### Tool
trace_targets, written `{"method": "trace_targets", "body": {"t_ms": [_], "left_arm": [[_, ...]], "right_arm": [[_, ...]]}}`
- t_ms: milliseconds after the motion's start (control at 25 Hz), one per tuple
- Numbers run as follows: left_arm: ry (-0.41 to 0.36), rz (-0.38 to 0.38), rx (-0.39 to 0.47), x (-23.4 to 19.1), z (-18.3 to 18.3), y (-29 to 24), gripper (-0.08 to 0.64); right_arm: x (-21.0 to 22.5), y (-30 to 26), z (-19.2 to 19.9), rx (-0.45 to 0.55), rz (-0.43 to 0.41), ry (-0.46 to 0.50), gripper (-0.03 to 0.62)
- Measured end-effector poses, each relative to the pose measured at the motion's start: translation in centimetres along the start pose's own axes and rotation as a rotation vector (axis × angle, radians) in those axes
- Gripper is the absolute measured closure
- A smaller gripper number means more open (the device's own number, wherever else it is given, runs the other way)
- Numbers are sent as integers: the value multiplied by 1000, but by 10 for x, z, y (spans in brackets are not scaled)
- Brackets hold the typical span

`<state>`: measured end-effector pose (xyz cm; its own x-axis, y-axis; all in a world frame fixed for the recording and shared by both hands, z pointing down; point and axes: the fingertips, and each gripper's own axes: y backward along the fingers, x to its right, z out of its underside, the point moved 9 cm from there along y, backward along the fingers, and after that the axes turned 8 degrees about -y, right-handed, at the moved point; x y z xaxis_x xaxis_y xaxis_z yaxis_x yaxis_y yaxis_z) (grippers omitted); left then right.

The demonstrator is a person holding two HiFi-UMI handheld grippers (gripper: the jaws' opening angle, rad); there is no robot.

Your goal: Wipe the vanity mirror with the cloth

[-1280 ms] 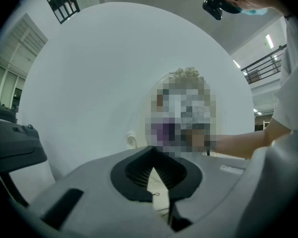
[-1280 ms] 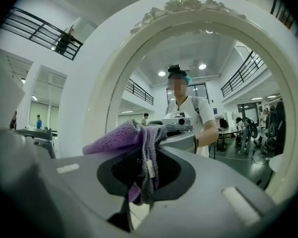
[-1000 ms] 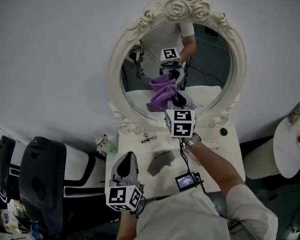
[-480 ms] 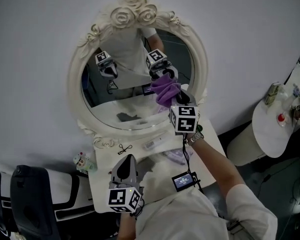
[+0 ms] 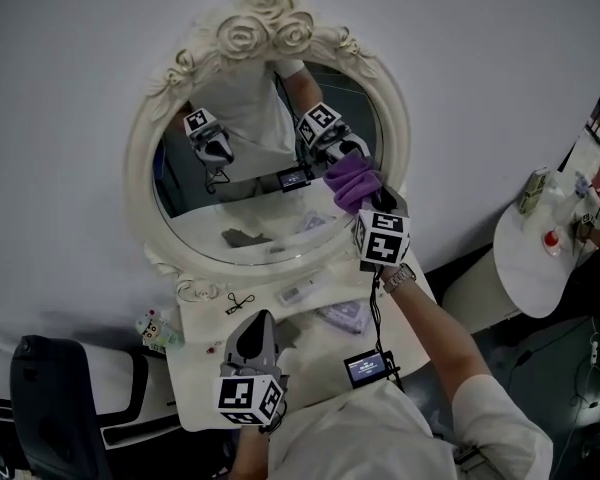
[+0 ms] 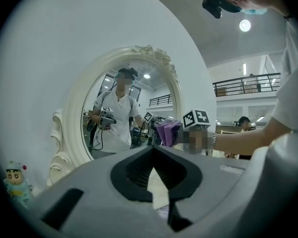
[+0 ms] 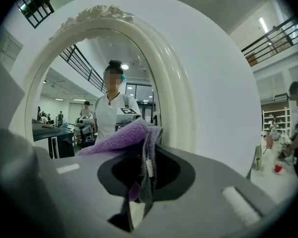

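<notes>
The purple cloth (image 5: 355,180) sat clamped in the right tool (image 5: 366,196), pressed against the vanity mirror (image 5: 242,168) just ahead of it, at the glass's right edge. The left tool (image 5: 251,323) hung over the counter (image 5: 200,378) — jaws together, empty.

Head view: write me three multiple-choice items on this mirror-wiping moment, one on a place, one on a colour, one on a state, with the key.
1. Where on the vanity mirror is the cloth?
A) right side of the glass
B) top centre
C) lower left

2. What colour is the cloth?
A) green
B) white
C) purple

3. What state is the right hand-held gripper in?
A) open and empty
B) shut on the cloth
C) lying on the table

Key: 1 A, the head view shows it by the right frame edge; 2 C, it looks purple in every view; 3 B, its own view shows cloth pinched between the jaws.
</notes>
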<state>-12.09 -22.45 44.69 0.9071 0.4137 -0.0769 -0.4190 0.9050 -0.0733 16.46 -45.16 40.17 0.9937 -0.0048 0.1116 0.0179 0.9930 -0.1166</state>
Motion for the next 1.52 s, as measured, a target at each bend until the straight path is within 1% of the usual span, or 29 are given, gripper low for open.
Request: {"method": "trace_targets", "body": {"t_ms": [80, 200, 280, 360, 480, 640, 840, 1040, 1200, 1320, 1440, 1520], "left_arm": [[4, -10, -3, -2, 1, 2, 560], [17, -26, -10, -7, 4, 8, 560], [13, -39, -11, -9, 4, 15, 560], [3, -64, -13, -13, 3, 25, 560], [0, -126, -13, -22, 3, 43, 560], [11, -228, -14, -35, 4, 70, 560], [30, -378, -18, -49, 6, 111, 560], [41, -499, -33, -57, 10, 140, 560], [51, -556, -59, -58, 15, 154, 560], [38, -557, -67, -56, 14, 150, 560], [16, -523, -74, -52, 13, 139, 560], [2, -492, -79, -49, 11, 129, 560]], "right_arm": [[-7, 9, 5, 19, -27, -12, 535], [-32, 27, 16, 58, -91, -10, 535], [-52, 34, 23, 67, -146, -12, 535], [-77, 38, 32, 52, -213, -17, 535], [-119, 41, 46, 15, -309, -6, 535], [-172, 41, 65, -31, -423, 12, 535], [-233, 39, 87, -83, -522, 26, 535], [-275, 31, 103, -108, -560, 37, 535], [-285, 28, 110, -113, -565, 35, 535], [-282, 26, 110, -108, -578, 40, 535], [-271, 22, 108, -117, -583, 32, 534], [-256, 21, 108, -124, -565, 22, 534]]}}
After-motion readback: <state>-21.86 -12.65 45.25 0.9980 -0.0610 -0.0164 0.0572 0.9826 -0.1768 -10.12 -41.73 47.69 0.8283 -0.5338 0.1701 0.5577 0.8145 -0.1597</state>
